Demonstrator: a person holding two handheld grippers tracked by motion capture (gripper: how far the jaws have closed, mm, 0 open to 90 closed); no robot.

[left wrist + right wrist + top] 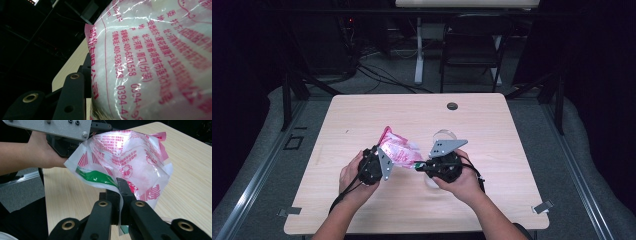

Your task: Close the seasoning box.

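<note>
We hold the plastic bag [399, 150] above the table [492, 130], between our two grippers. Our right gripper [122, 195] pinches the bag's lower edge, jaws pressed together on the film. Our left gripper [379, 162] clamps its other end.

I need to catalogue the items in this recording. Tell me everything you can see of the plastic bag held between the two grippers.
The plastic bag is clear crinkled film printed with pink-red characters and a green patch, stuffed with white fluffy filling. It is held above the table, tilted. The left gripper grips its one end; the right gripper is shut on its thin edge near the green patch.
</note>
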